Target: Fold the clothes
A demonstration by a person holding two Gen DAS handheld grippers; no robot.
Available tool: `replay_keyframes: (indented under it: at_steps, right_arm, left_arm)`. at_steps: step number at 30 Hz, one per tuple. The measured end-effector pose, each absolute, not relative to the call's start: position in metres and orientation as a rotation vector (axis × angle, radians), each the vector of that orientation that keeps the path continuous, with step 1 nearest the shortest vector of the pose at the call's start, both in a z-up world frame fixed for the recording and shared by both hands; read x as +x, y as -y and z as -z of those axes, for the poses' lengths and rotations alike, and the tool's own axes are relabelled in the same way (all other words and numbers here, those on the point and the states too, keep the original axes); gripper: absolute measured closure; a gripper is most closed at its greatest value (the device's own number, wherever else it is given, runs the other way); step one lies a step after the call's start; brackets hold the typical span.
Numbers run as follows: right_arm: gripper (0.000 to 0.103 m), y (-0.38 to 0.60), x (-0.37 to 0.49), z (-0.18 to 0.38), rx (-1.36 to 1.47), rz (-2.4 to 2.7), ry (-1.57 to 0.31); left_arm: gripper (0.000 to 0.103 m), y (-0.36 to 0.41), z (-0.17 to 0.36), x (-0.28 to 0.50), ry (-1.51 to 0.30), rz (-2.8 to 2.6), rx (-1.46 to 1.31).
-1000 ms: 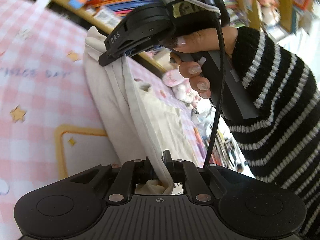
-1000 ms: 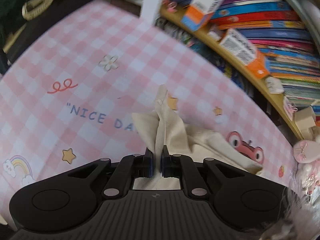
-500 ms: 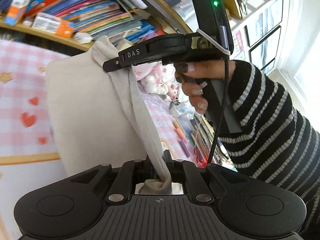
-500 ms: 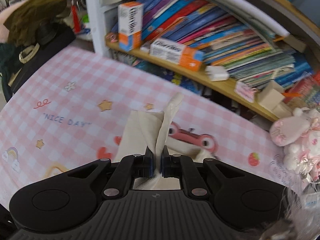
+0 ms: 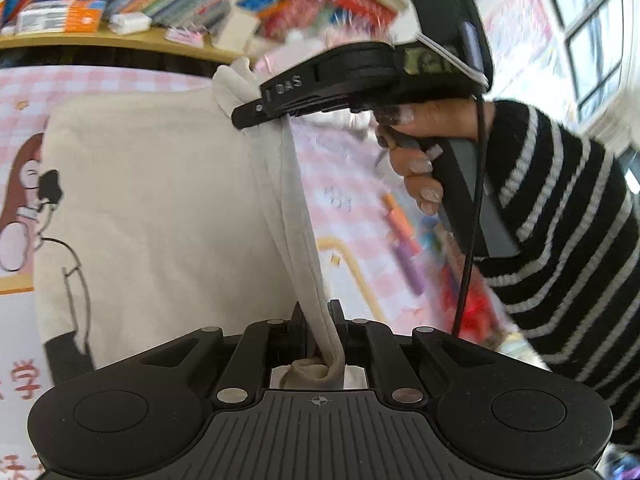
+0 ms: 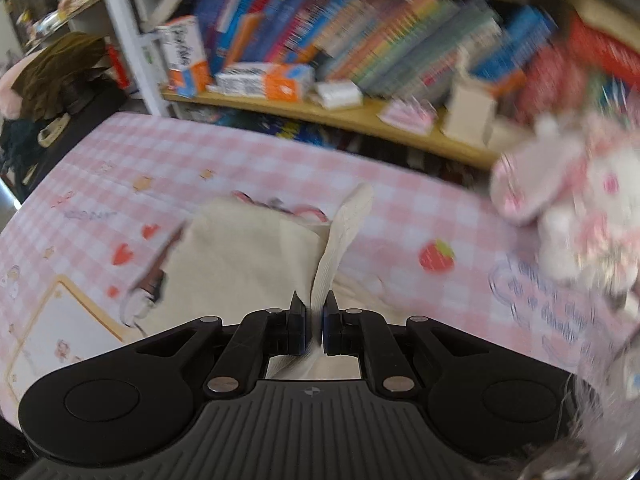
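Note:
A cream T-shirt (image 5: 160,200) with a cartoon print hangs stretched between both grippers above the pink checked cloth. My left gripper (image 5: 318,320) is shut on one edge of the T-shirt, with fabric bunched behind its pads. In the left wrist view the right gripper (image 5: 256,110), held by a hand in a striped sleeve, pinches the shirt's upper edge. In the right wrist view my right gripper (image 6: 314,320) is shut on a ribbed strip of the T-shirt (image 6: 240,256), the rest of which hangs down toward the cloth.
A pink checked tablecloth (image 6: 400,208) with printed hearts and a strawberry covers the table. Behind it a wooden shelf (image 6: 360,114) holds several books and boxes. A pink plush toy (image 6: 568,192) sits at the right. Dark clothing (image 6: 52,72) lies at far left.
Both grippers have risen and swung with the shirt; it has spread wider and its cartoon print now shows. The views have turned toward the shelf and the plush toy.

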State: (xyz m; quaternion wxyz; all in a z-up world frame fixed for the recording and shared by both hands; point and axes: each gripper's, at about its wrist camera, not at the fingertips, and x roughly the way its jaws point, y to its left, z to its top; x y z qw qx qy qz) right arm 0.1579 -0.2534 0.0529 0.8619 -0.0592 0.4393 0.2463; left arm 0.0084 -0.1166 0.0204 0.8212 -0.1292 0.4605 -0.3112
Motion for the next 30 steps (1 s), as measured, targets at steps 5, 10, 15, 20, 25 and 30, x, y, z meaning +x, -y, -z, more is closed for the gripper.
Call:
replay_keyframes:
  at_steps: [5, 10, 15, 20, 25, 30]
  right_arm:
    - [0.095, 0.296, 0.166, -0.015, 0.044, -0.472, -1.002]
    - [0.095, 0.321, 0.165, 0.002, 0.212, -0.446, -1.036]
    - [0.084, 0.334, 0.164, 0.011, 0.329, -0.403, -1.051]
    - [0.077, 0.340, 0.172, 0.015, 0.386, -0.376, -1.041]
    - [0.095, 0.342, 0.179, 0.014, 0.417, -0.366, -1.027]
    - [0.095, 0.346, 0.162, -0.017, 0.425, -0.440, -0.928]
  left_arm:
    - [0.094, 0.148, -0.004, 0.010, -1.022, 0.641, -0.162]
    - [0.094, 0.157, -0.003, 0.009, -1.014, 0.613, -0.090]
    - [0.091, 0.158, -0.004, -0.001, -1.020, 0.592, -0.030]
    - [0.084, 0.176, 0.002, -0.001, -1.050, 0.563, 0.047]
    - [0.092, 0.179, 0.002, -0.011, -1.003, 0.564, 0.131]
    - [0.092, 0.172, -0.020, -0.024, -0.922, 0.580, 0.200]
